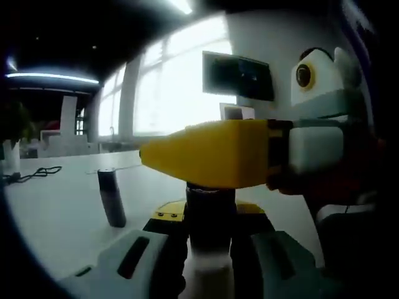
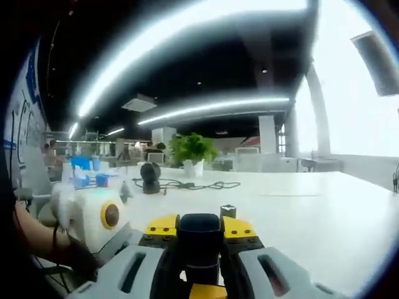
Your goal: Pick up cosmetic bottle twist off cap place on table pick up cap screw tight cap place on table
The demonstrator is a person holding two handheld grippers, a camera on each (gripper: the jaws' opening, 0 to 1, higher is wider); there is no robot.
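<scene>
1. Two grippers meet on one cosmetic bottle (image 1: pixel 210 249): the left gripper (image 1: pixel 209 240) pinches its pale body between its jaws.
2. The right gripper (image 2: pixel 201 246) clamps the dark cap (image 2: pixel 199 240) on the bottle's top.
3. A dark cylinder (image 1: pixel 111 196) stands upright on the white table (image 1: pixel 56 212), left of the bottle.

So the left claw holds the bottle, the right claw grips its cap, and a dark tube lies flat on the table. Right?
Nearly: in the left gripper view the dark tube stands upright on the table. The left claw does hold the bottle, with the right claw on its cap.
</scene>
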